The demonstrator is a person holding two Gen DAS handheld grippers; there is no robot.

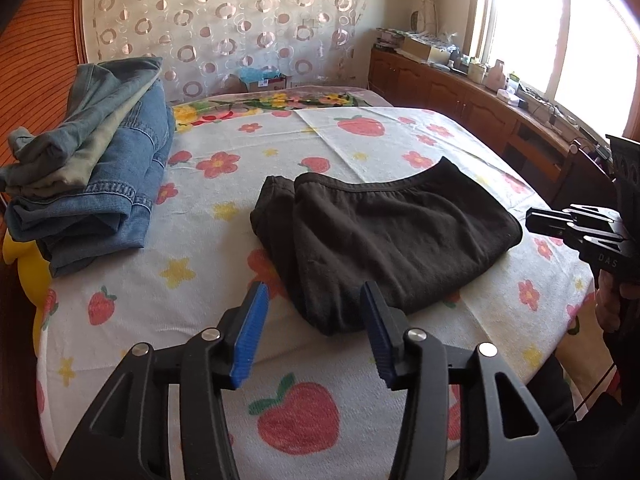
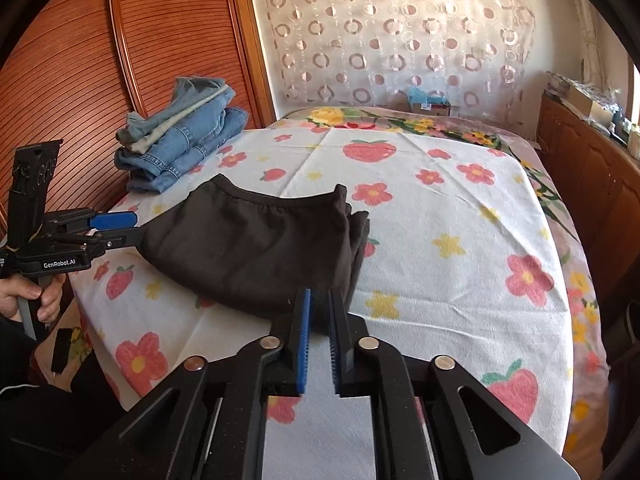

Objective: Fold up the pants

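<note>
Lying folded into a compact bundle, the black pants [image 1: 384, 236] are resting near the front edge of a bed covered by a white sheet [image 1: 304, 148] printed with strawberries, flowers and stars. The left gripper [image 1: 316, 312] is hovering at the bundle's near corner with its blue-padded jaws spread apart; the dark cloth is showing in the gap, and the pads are not pressing on it. Seen from the right wrist camera, that same gripper is sitting at the bundle's left end, its tips just at the cloth, a hand [image 2: 24, 292] wrapping its handle. The right gripper [image 2: 320, 300] is poised at the bundle's opposite near corner, its pads standing close together with a narrow slit between them; the cloth is lying just beyond the tips, and nothing is pinched. A stack of folded jeans [image 1: 100, 176] is sitting well apart from the pants, at the bed's far left side beside a slatted wooden door [image 2: 80, 60]. A sheer curtain [image 2: 392, 36] patterned with rings is hanging behind the bed, and low wooden cabinets [image 1: 472, 100] are running along the sunlit window wall.
</note>
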